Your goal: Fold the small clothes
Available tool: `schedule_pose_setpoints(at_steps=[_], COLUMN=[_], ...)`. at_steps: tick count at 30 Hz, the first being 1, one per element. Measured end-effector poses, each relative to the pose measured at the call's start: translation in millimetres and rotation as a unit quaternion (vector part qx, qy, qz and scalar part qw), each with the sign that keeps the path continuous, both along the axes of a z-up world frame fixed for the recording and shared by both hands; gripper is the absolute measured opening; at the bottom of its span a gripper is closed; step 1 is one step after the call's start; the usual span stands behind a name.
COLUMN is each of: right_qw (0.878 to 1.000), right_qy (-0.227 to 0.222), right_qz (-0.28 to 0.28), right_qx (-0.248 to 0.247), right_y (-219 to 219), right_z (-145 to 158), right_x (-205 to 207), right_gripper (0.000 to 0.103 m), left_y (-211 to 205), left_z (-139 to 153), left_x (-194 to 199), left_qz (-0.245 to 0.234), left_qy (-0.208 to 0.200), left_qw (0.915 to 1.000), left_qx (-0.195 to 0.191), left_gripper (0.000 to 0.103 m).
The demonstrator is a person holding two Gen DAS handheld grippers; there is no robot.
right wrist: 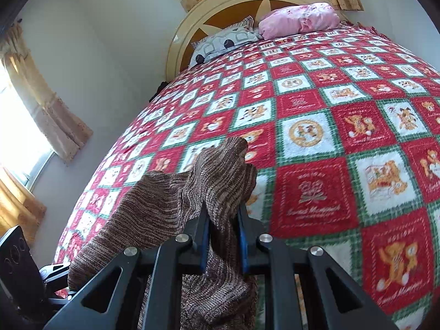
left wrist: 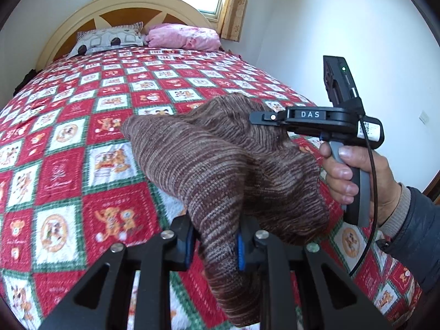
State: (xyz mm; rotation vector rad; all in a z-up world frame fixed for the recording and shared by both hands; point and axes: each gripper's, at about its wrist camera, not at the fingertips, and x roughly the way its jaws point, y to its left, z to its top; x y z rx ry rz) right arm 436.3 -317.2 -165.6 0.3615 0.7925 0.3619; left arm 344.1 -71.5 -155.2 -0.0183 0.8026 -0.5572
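My left tool (left wrist: pixel 214 242) is clamped on the brown knit garment (left wrist: pixel 220 159), my right tool (right wrist: pixel 224 236) pinching another bunch of it, the cloth held up above the checked bedspread (right wrist: pixel 316 137).

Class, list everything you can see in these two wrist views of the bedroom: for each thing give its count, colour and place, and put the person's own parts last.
Knitted garment: one, brown striped, held up above the bed between both claws.
Bedspread: one, red, white and green checks with bear prints, covering the bed.
Headboard: one, cream and brown, at the far end of the bed.
Patterned pillow: one, grey and white, at the headboard.
Pink bundle: one, pink, beside the pillow.
Curtains: yellowish, at the windows.
Wall socket: one, white, on the right wall.
Left claw: black with blue pads, shut on the garment.
Right claw: black with blue pads, shut on the garment.
Right hand: one, gripping the right claw's handle.
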Motion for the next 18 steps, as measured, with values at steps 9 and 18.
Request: schedule_pose_setpoints(at_steps=[9,18], right_qw=[0.999,0.997], right_qy=[-0.005,-0.014], right_qz=[0.025,0.06], right_qx=[0.021,0.038], right_y=[34,83], right_z=[12,23], right_x=[-27,-47], right_gripper=[0.017,0.017], left_y=[34,78], left_z=[9,20], left_x=[-27,-60], left_qz=[0.019,0.052], left_qy=[-0.002,-0.018], left_qw=[0.9998,0.9985], left_qx=[-0.001,-0.003], left_gripper=[0.023,0.023])
